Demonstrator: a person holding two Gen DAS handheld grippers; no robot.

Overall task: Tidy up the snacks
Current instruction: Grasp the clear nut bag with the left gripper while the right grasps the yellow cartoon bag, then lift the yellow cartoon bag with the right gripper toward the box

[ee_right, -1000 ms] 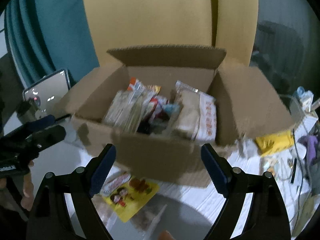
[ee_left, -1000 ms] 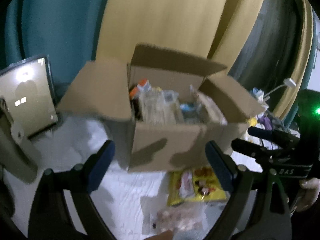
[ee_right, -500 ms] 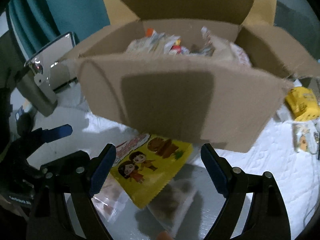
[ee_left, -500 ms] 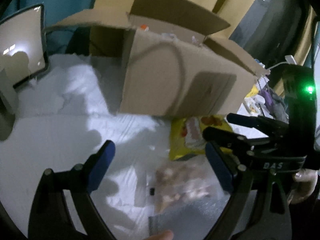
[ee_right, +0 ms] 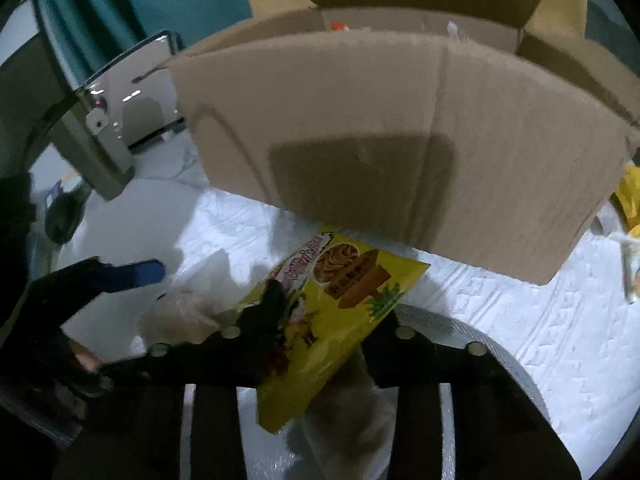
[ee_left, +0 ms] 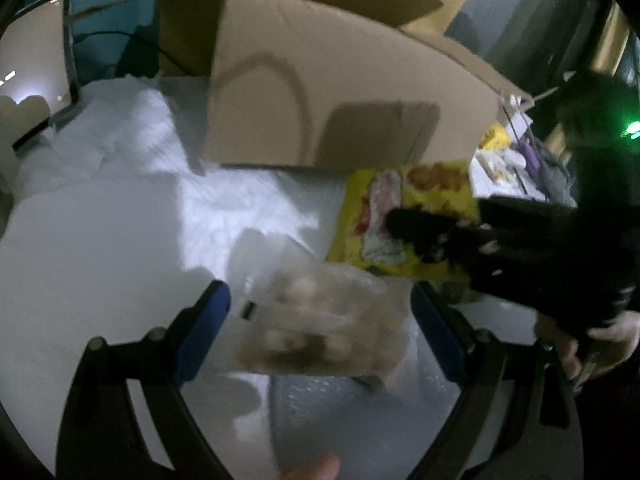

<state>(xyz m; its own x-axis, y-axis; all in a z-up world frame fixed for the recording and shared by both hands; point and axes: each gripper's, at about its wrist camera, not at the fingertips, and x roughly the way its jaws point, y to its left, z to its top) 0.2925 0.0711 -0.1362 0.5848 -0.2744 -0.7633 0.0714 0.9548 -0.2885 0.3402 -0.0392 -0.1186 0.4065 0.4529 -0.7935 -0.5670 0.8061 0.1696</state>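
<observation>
In front of the open cardboard box [ee_left: 340, 100] [ee_right: 400, 140] lie two packets on the white cloth. My right gripper [ee_right: 316, 312] is closing its jaws on the yellow snack packet [ee_right: 344, 304]. The packet sits pinched between the dark fingers and is tilted up at one corner. The left wrist view shows the same gripper [ee_left: 416, 236] on the yellow packet [ee_left: 436, 192]. My left gripper [ee_left: 318, 296] stands open, low over a clear bag of round pale snacks [ee_left: 320, 328], which lies between its blue pads without touching them. The box's contents are mostly hidden.
A shiny tablet-like screen [ee_left: 36, 60] [ee_right: 132, 92] leans on a stand at the left. Small yellow items and cables [ee_left: 496, 140] lie right of the box. A sheet of bubble wrap [ee_left: 360, 420] lies nearest me on the white quilted cloth [ee_left: 120, 220].
Both grippers have sunk toward the packets in front of the box. The right jaws have gone from wide open to closed on the yellow packet. The left jaws stay open.
</observation>
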